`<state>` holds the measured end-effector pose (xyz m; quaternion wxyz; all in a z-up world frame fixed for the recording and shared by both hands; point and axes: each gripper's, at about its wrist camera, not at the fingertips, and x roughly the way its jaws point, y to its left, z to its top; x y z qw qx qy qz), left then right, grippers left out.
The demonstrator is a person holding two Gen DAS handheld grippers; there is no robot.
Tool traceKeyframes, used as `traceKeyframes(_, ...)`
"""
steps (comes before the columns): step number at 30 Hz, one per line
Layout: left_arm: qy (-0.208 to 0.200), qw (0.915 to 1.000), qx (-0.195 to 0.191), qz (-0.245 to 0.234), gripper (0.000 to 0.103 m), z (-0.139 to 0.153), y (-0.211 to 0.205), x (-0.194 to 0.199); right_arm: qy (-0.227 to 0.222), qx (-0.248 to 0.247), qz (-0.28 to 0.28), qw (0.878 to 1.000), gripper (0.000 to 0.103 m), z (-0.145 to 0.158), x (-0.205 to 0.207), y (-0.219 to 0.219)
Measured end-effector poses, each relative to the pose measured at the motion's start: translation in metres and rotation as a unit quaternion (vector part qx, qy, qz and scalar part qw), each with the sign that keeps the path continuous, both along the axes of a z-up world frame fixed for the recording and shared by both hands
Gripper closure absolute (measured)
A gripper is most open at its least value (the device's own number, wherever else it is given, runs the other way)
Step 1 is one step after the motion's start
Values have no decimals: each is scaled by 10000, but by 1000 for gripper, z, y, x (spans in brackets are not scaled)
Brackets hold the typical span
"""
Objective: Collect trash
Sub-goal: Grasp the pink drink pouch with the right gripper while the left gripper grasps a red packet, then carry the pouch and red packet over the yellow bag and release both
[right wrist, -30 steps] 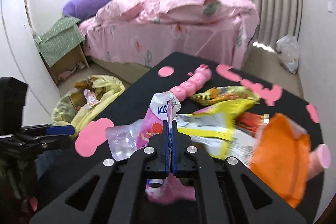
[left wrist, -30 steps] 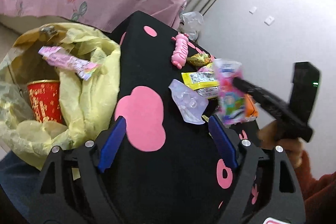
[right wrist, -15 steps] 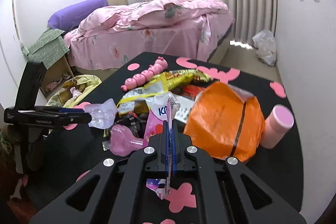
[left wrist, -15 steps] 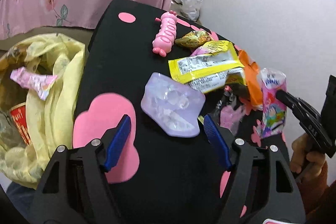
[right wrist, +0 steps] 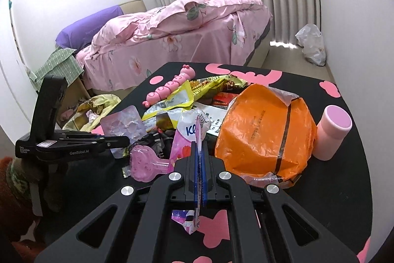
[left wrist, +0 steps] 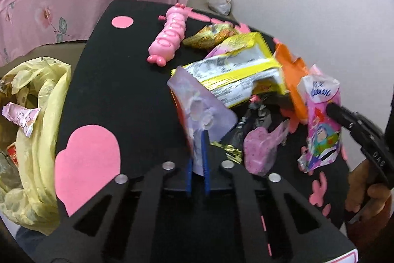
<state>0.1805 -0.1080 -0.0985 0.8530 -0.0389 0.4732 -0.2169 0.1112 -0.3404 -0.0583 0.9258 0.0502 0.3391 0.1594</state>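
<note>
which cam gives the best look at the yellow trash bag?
Left wrist. The yellow trash bag fills the left edge there, its mouth open, with a pink wrapper lying inside. The right wrist view shows only a small part of the bag beyond the table's far-left edge, partly hidden by the left gripper.

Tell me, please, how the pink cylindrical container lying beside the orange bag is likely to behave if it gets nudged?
The pink cylindrical container looks rigid and smooth, so it would probably slide or skid rather than crumple. It seems to be tilted against the orange bag rather than standing flat, so a nudge could well send it rolling across the black table.
</note>
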Motion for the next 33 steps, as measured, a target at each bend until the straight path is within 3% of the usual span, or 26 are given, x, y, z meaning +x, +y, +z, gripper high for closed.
traceKeyframes(7, -779, 9965, -146, 254, 101, 49, 22, -27, -396, -121, 103, 9991, 98, 28, -5, 8)
traceKeyframes(18, -1187, 9878, -353, 945, 101, 106, 93, -53, -1217, -301, 813, 9888, 98, 94, 0, 67)
traceKeyframes(33, -1224, 9716, -426, 1978, 101, 101, 196, -84, -1334, -546, 1617, 9763, 98, 107, 6, 155)
